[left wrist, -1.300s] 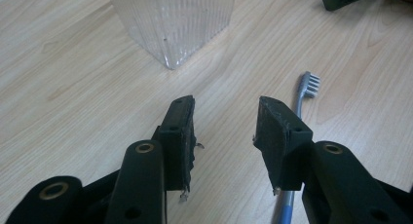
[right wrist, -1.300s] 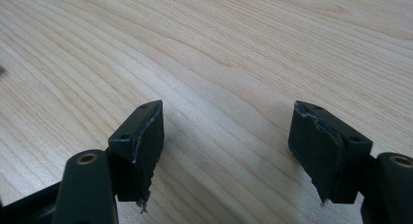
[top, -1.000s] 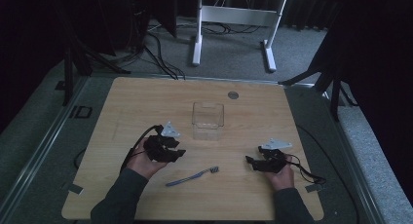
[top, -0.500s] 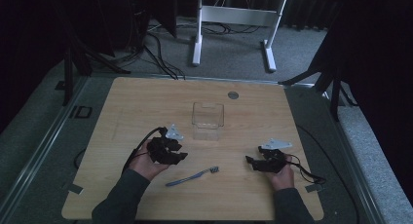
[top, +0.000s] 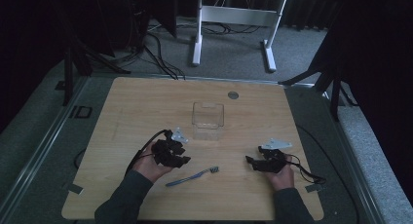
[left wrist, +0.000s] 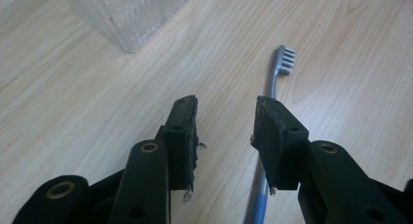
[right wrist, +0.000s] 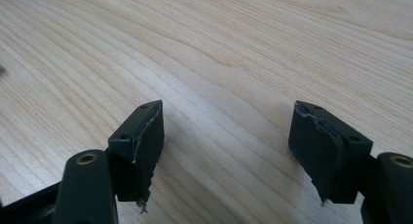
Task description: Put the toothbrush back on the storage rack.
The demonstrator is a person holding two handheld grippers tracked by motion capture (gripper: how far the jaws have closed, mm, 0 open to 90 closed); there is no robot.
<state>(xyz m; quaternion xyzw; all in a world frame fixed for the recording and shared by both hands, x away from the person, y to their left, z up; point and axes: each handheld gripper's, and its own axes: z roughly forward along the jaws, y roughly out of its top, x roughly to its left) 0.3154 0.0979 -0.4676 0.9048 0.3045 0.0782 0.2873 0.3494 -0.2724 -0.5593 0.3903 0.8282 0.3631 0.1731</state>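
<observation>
Both grippers low over the table, jaws apart, nothing held.

Left gripper (top: 181,159): jaws at a narrow gap, empty; in the left gripper view the blue toothbrush (left wrist: 277,83) lies flat on the wooden table (top: 146,102), its handle passing under the right-hand jaw, bristle head at 12 o'clock. Clear square container (top: 208,121) stands at 1 o'clock from this gripper, near. Right gripper (top: 249,160): jaws spread wide, bare wood between them; toothbrush at its 9 o'clock, apart.

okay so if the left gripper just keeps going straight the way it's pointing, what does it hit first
Probably nothing at once: bare table lies between the open jaws of the left gripper. The toothbrush runs just beside and under its right jaw, and the clear container sits ahead, off to the left. Depth is hard to judge.
</observation>
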